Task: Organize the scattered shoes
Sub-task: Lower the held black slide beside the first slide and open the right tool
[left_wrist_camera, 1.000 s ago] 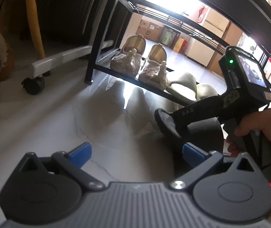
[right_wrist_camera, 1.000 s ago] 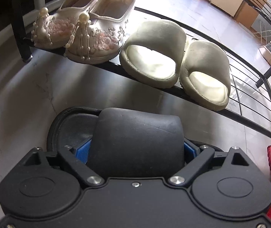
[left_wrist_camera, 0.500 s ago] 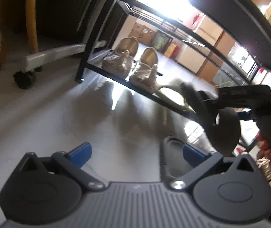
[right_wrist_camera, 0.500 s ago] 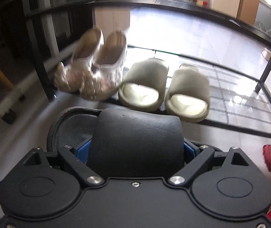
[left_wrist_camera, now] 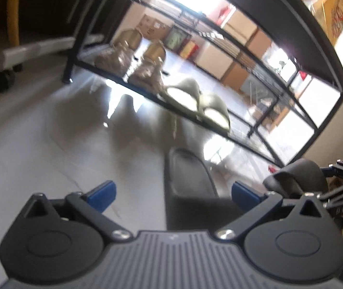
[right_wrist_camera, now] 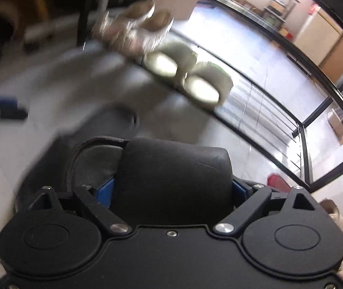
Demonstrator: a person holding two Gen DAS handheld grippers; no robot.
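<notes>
My right gripper [right_wrist_camera: 171, 190] is shut on the strap of a black slide [right_wrist_camera: 174, 175] and holds it off the floor, tilted, in front of the black shoe rack [right_wrist_camera: 279, 144]. The left wrist view shows that held slide [left_wrist_camera: 296, 178] at the far right. A second black slide [left_wrist_camera: 188, 187] lies on the floor between the fingers of my open left gripper [left_wrist_camera: 174, 193], closer to the right pad; the pads do not press on it. On the rack's bottom shelf stand two beaded shoes [left_wrist_camera: 128, 57] and a pair of cream slides [right_wrist_camera: 183, 74].
The bottom shelf [right_wrist_camera: 267, 118] is bare wire to the right of the cream slides. A red item [right_wrist_camera: 277, 180] lies on the floor by the rack's right end. A white wheeled base [left_wrist_camera: 27, 50] stands left of the rack. The floor is pale glossy tile.
My right gripper has carried its black slide up and to the right along the rack, rolling as it went. The left gripper has swung right; the second black slide now lies between its fingers.
</notes>
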